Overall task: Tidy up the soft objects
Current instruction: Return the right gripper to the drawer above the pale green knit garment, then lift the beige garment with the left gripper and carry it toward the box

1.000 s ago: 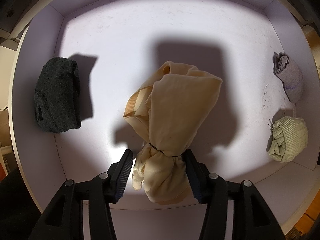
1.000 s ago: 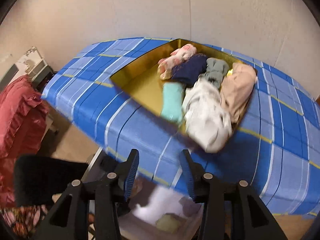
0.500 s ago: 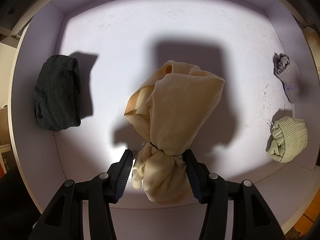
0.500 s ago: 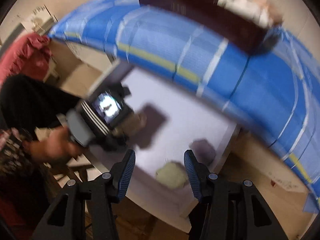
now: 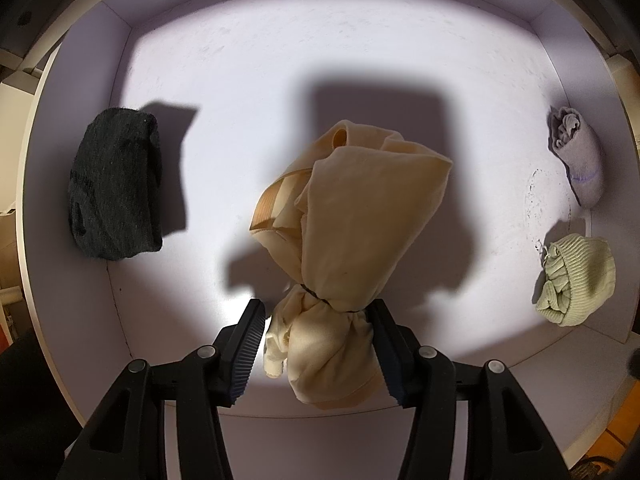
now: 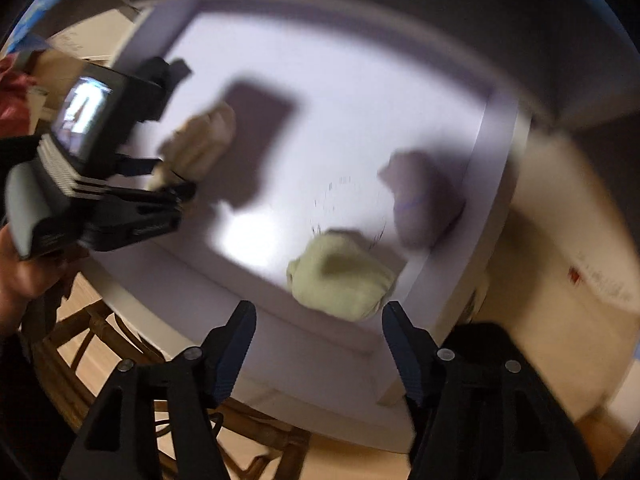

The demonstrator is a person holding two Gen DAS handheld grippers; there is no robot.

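My left gripper [image 5: 318,340] is shut on a cream rolled bundle of cloth [image 5: 352,232] and holds it above the floor of a pale lilac box [image 5: 280,60]. In the box lie a black rolled sock [image 5: 114,188] at the left, a lilac sock roll [image 5: 578,160] and a pale green knit roll [image 5: 576,280] at the right. My right gripper [image 6: 318,340] is open and empty, just above the box's near edge, in front of the pale green roll [image 6: 340,276]. The right wrist view, which is blurred, also shows the left gripper [image 6: 176,184] with the cream bundle [image 6: 200,140].
The lilac box's walls [image 6: 496,184] enclose the socks. A wicker or wooden frame [image 6: 100,332] stands under the box. A strip of blue cloth [image 6: 48,12] and a red cloth [image 6: 12,96] show at the upper left.
My right gripper has swung down from the blue-clothed table with its tray of rolled clothes to over the lilac box. My left gripper with the cream bundle has barely moved.
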